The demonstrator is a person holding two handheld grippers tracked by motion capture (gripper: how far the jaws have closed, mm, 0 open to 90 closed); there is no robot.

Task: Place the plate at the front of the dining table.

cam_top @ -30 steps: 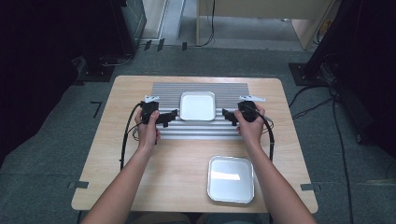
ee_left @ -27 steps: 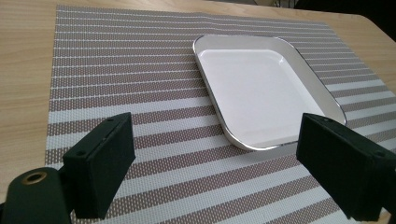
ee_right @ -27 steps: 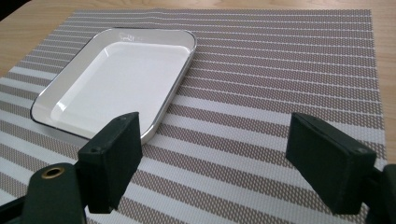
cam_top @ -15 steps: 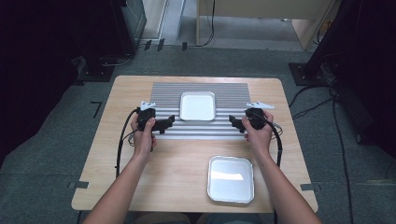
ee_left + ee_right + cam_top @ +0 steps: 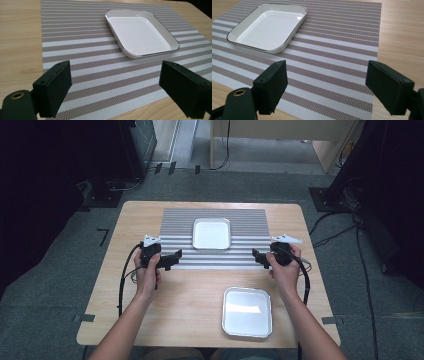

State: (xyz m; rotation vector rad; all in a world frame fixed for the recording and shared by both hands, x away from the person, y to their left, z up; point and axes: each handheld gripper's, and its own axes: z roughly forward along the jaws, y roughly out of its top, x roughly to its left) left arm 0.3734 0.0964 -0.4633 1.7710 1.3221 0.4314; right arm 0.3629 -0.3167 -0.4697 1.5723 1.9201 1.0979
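Note:
A white square dish (image 5: 211,233) with a dark rim sits on a grey-and-white striped placemat (image 5: 240,257) at the table's far middle. My left gripper (image 5: 175,258) hovers at the mat's near left corner, jaws wide open and empty, pointing right toward the dish (image 5: 141,32). At the mat's near right corner my right gripper (image 5: 256,256) mirrors it, open and empty, pointing left; the dish (image 5: 268,27) lies ahead of it to its upper left. Both jaw pairs frame bare mat (image 5: 110,80) (image 5: 332,75).
A second square tray (image 5: 247,311), silvery, lies on the bare wooden table (image 5: 190,300) near the front edge, right of centre and just inside my right forearm. Black cables trail from both grippers. Dark equipment and cables lie on the floor around the table.
Both grippers have drawn back from the white dish, outward and toward me, to the mat's near corners. The dish and the silvery tray have not moved.

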